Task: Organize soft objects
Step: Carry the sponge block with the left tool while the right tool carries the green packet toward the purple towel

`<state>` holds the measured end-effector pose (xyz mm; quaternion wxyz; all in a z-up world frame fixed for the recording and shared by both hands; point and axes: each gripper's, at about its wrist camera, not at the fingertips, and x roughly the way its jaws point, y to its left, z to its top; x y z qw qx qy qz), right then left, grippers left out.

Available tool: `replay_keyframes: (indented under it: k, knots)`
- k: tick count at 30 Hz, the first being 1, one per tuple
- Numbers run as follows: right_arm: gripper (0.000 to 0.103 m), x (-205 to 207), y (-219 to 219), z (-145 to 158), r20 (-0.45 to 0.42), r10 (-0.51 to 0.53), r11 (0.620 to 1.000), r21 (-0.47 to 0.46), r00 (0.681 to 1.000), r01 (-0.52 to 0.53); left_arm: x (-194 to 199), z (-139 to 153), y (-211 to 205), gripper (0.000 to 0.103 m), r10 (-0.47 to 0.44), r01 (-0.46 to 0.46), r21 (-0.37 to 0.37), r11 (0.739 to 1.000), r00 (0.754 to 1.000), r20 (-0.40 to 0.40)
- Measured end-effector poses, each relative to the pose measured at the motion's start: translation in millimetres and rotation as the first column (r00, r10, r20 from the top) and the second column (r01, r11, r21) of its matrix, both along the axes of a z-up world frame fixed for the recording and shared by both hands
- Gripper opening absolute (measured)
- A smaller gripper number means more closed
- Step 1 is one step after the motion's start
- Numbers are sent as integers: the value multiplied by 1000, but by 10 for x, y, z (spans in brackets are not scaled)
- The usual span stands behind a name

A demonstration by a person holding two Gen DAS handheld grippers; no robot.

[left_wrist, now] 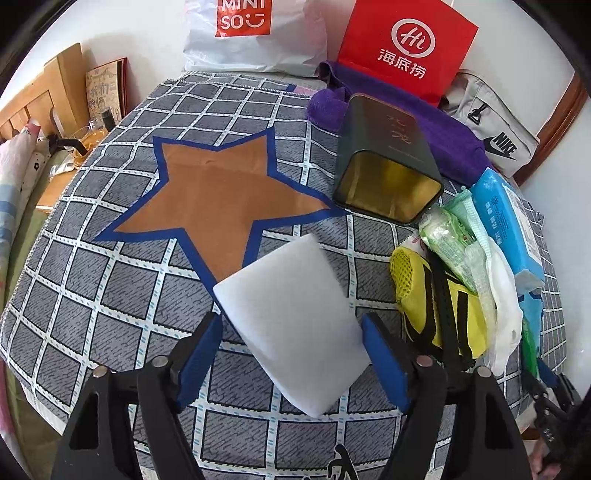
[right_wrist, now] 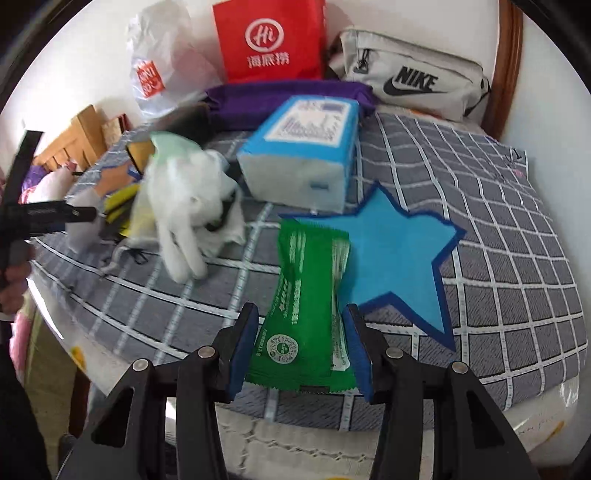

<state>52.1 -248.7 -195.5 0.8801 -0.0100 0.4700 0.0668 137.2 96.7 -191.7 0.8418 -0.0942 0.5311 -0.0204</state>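
Observation:
My left gripper [left_wrist: 291, 325] is shut on a white foam sponge block [left_wrist: 291, 317], held over the checked cloth just below the brown star [left_wrist: 218, 199]. My right gripper [right_wrist: 299, 317] is shut on a green wipes packet [right_wrist: 306, 314], held at the left edge of the blue star [right_wrist: 399, 251]. A pile of soft things lies between the stars: a yellow mesh pouch [left_wrist: 417, 291], a light green packet [left_wrist: 450, 236], a white plastic glove [right_wrist: 188, 206] and a blue tissue pack [right_wrist: 303, 147]. A purple towel [left_wrist: 406, 114] lies behind.
An open dark tin [left_wrist: 388, 166] lies on its side by the brown star. A red paper bag [left_wrist: 406, 48], a white Miniso bag [left_wrist: 251, 33] and a grey Nike pouch [right_wrist: 413, 77] stand along the wall. The table's edge [right_wrist: 332, 424] is near my right gripper.

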Motion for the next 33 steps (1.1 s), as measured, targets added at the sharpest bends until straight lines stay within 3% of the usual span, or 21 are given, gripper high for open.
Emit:
replay_keyframes:
  k: [5,10,13,15,17,18,20,23,33]
  knots:
    - [69,71,-48,-138,10,-5,999,47,1000,4,-36,-10,-25,86,-12,12,7,1000,1000,-4]
    - [70,215,-128,-147,5,-47,996,80,999,46,-29,-10,-58,86,-5,6,13,1000,1000,-10]
    - [70,325,-89,-175,2,-66,997,47,998,66,19,-38,-95,86,11,-10,18,1000,1000,-13]
    - [66,364,-29,-188,4,-68,998,-6,998,68,42,-51,-131,86,12,-12,29,999,1000,-6]
    - [54,375,3,-187,14,-69,997,-44,998,70,49,-40,-148,86,14,-15,36,999,1000,9]
    - [52,374,-2,-180,16,-67,997,-44,998,68,47,-21,-159,81,11,-12,40,999,1000,21]
    - [37,356,-35,-169,14,-69,997,-41,997,70,58,-3,-167,72,0,-1,43,999,1000,24]
    - [35,355,-106,-147,-6,-73,997,5,997,73,76,20,-160,59,-14,14,21,1000,1000,26]
    - [34,221,-89,173,32,-24,997,77,999,22,69,203,-107,54,-27,28,-17,999,998,53]
